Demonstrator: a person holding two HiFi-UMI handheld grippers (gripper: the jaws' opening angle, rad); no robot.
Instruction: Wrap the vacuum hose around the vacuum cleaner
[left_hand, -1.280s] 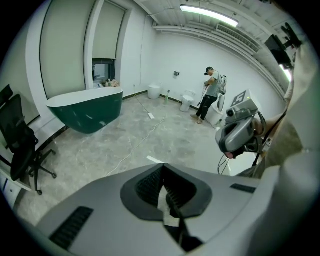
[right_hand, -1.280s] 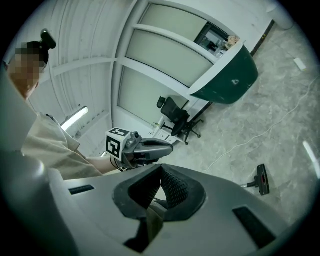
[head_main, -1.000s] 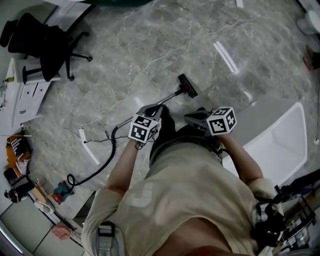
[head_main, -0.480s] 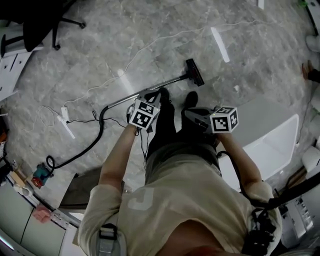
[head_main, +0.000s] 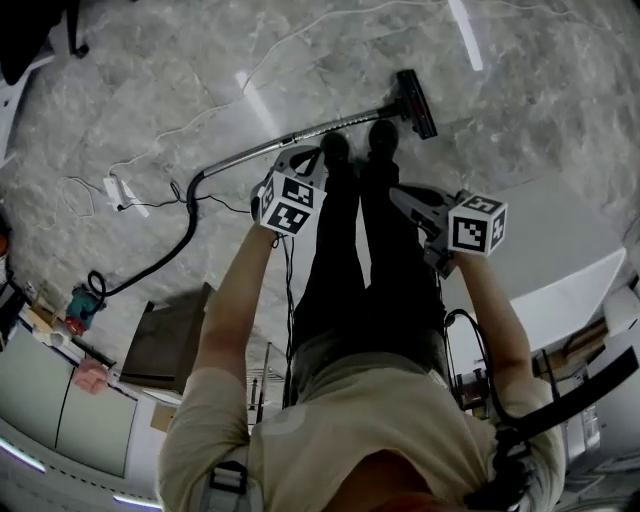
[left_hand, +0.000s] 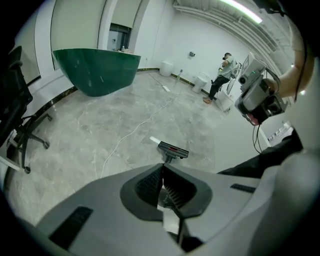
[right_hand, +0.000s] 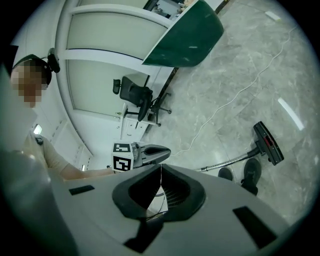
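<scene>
– Marble floor (head_main: 150, 80) all round, fine, but what are the claws actually doing?

– Both are clamped shut on nothing. The left gripper (head_main: 300, 160) has its jaws pressed together and points steeply down over the shoes (head_main: 335, 148). The right gripper (head_main: 405, 195) is the same deal, closed and empty, held flatter just beside the legs. My guess is nothing's been picked yet, so shut is just how they're carried.

– And the hose?

– The vacuum hose (head_main: 170, 255) lies loose on the floor, well apart from both claws. It curves from the metal wand (head_main: 245, 160) off to what I take to be the vacuum cleaner (head_main: 83, 303), a small teal unit by the cabinets (head_main: 60, 420). It's not wrapped at all. The floor head (head_main: 417, 103) sits just past the toes.

– Anything in the way?

– A white cable (left_hand: 121, 139) snakes across the floor, and a power strip (head_main: 118, 188) lies near the hose bend, so snagging looks possible. A big green tub (left_hand: 95, 70) and an office chair (right_hand: 135, 95) stand off by the wall.
</scene>
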